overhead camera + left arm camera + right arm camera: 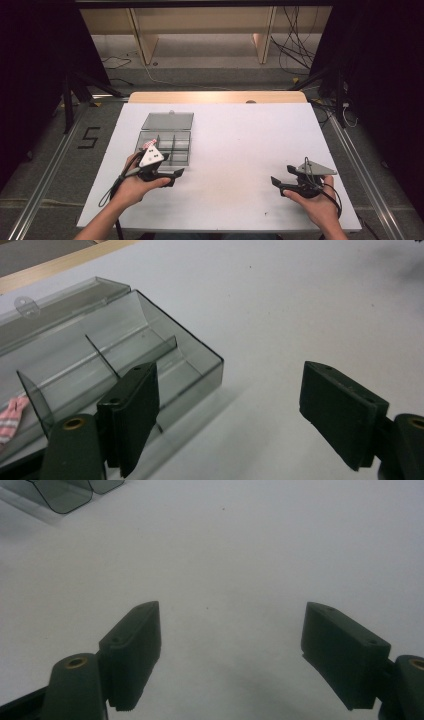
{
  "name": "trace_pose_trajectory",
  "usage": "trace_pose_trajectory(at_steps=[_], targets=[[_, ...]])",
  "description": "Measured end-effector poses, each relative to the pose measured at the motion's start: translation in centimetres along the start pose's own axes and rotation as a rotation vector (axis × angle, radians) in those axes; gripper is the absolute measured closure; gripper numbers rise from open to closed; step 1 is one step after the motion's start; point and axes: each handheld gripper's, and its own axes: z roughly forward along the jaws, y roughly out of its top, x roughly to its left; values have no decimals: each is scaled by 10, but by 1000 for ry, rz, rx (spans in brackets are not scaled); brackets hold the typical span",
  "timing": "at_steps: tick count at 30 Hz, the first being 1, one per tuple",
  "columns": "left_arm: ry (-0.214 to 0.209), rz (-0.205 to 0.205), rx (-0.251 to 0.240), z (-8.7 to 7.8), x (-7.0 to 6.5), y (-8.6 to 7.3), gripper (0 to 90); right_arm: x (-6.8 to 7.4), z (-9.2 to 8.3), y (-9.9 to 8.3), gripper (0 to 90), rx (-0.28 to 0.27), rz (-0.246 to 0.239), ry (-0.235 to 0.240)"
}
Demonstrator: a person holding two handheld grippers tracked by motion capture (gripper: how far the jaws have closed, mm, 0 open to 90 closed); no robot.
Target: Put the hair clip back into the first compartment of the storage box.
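Note:
A clear grey plastic compartment box (pixel 172 142) lies open on the left half of the white table (pixel 235 150), its lid (pixel 168 120) folded back flat. Thin dividers (pixel 102 357) split the box into several cells. A pink and white striped item (pixel 13 415) rests in a near-left cell. My left gripper (pixel 179 173) is held just in front of the box's near edge, jaws wide apart with nothing between them. At the table's front right, my right gripper (pixel 276 182) is open over bare surface. A corner of the box (pixel 67 495) shows far off in the right gripper view.
A wooden strip (pixel 217 97) runs along the table's far edge. Beyond it stand wooden shelf legs (pixel 142 42) and loose cables (pixel 295 45) on the floor. Metal rails (pixel 47 175) flank the table on both sides. A "5" mark (pixel 89 137) sits on the floor at left.

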Motion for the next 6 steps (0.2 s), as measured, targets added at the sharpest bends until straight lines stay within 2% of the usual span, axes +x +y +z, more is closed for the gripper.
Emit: trace_pose_trajectory(at_steps=[3, 6], targets=[[7, 11, 21, -7, -4, -14, 238, 0, 0, 0, 250, 5, -5, 4], [17, 16, 30, -13, -7, -19, 237, 0, 2, -2, 247, 17, -6, 3]])
